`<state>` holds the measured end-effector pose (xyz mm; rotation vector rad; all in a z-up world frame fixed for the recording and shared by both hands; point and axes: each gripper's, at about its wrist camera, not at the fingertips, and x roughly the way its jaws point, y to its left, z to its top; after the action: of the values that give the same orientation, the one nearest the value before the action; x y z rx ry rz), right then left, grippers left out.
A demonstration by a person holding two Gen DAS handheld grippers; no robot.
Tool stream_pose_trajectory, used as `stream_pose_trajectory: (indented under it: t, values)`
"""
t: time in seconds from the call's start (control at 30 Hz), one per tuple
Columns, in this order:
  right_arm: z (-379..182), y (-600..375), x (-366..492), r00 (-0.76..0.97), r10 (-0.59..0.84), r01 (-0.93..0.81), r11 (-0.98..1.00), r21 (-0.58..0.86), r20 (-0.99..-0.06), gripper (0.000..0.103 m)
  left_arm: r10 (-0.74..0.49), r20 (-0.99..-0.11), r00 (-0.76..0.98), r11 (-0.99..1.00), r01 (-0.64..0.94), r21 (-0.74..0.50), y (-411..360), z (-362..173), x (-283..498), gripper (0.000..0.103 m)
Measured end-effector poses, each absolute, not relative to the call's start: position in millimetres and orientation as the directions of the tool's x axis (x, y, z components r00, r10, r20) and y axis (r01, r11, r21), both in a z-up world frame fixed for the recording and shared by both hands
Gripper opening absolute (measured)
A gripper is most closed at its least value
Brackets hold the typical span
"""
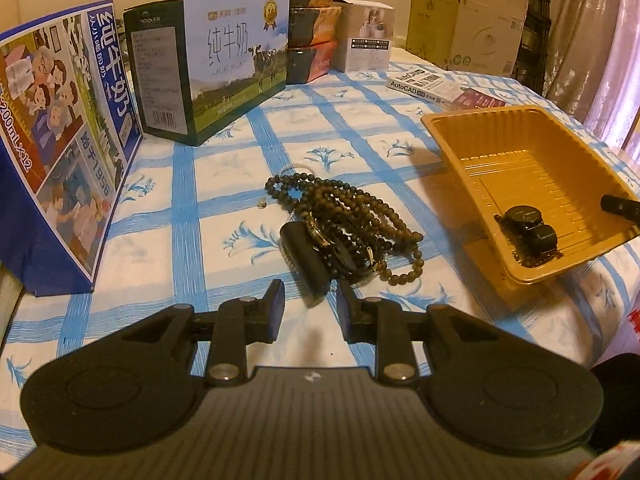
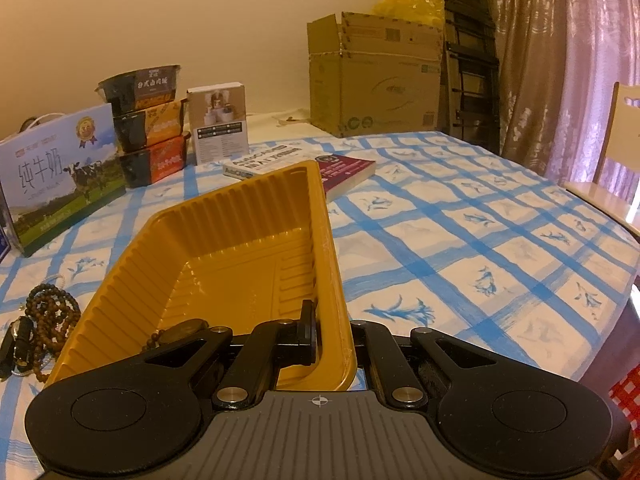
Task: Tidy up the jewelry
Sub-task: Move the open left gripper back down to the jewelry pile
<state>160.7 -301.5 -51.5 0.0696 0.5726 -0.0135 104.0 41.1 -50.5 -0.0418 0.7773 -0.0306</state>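
A pile of dark bead strands (image 1: 360, 216) lies on the blue-checked cloth, tangled with a black-strapped watch (image 1: 310, 256). My left gripper (image 1: 310, 300) hangs just before the pile, open. The strap's near end reaches into the gap, and the pads do not touch it. The yellow plastic tray (image 1: 500, 152) stands tilted to the right, with a dark watch (image 1: 528, 224) and some beads in its low corner. My right gripper (image 2: 335, 336) is shut on the tray's (image 2: 240, 248) near right wall, one finger (image 2: 307, 328) inside. The pile (image 2: 44, 316) shows at the left in the right wrist view.
Milk cartons (image 1: 60, 140) (image 1: 216, 64) stand at the left and back. Stacked noodle bowls (image 2: 148, 124), a white box (image 2: 220, 120), two books (image 2: 340, 168) and a cardboard box (image 2: 376, 76) sit further back. A chair (image 2: 616, 160) stands beyond the table's right edge.
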Motion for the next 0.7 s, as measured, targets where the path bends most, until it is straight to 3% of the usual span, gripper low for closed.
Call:
stream_pose_trajectory:
  t: [0.7]
  values:
    - [-52.3,-305.0,166.0,0.854,-0.043,0.073,0.997,0.038,-0.518,0.005,0.006,-0.653,0.758,0.997,0.050,0.067,58.7,-70.3,161.5,0.030]
